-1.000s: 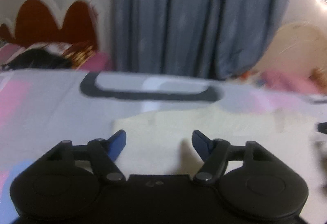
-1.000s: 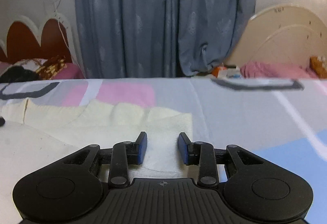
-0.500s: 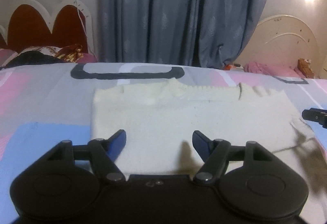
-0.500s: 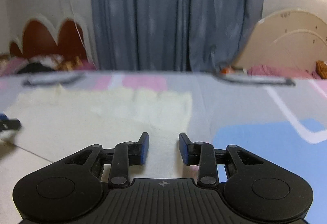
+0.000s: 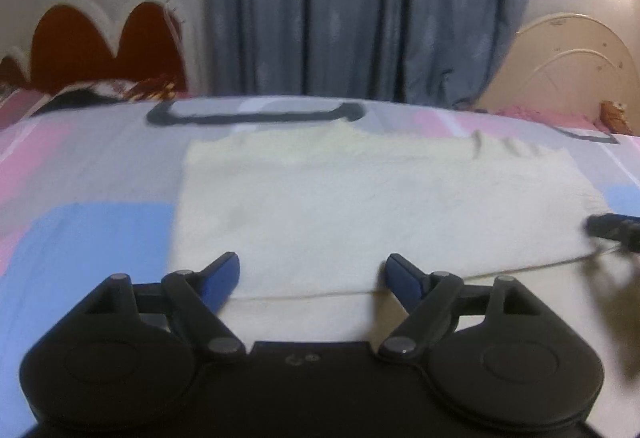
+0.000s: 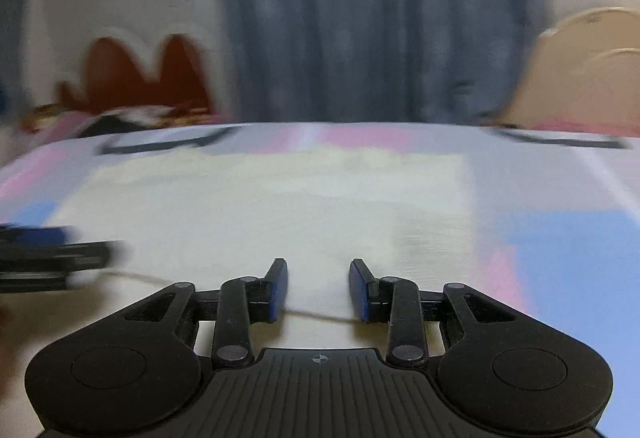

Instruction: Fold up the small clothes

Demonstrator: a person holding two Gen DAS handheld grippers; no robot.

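Observation:
A cream knitted garment (image 5: 360, 206) lies flat on the patterned bedsheet (image 5: 80, 198), with a folded edge running across just in front of the fingers. My left gripper (image 5: 314, 272) is open and empty, its jaws wide apart over the garment's near left part. My right gripper (image 6: 318, 284) is open and empty over the garment (image 6: 260, 210) near its right side. The right gripper's fingertip (image 5: 612, 226) shows at the right edge of the left wrist view. The left gripper (image 6: 44, 258) shows blurred at the left of the right wrist view.
The bedsheet (image 6: 560, 230) has pink, blue and grey patches. A blue-grey curtain (image 5: 360, 6) hangs behind the bed. A red scalloped headboard (image 5: 100, 42) stands at the back left and a cream headboard (image 5: 568, 66) at the back right.
Both grippers have pulled back and risen, so more of the garment shows. Both stayed open. The right wrist view is now blurred by motion.

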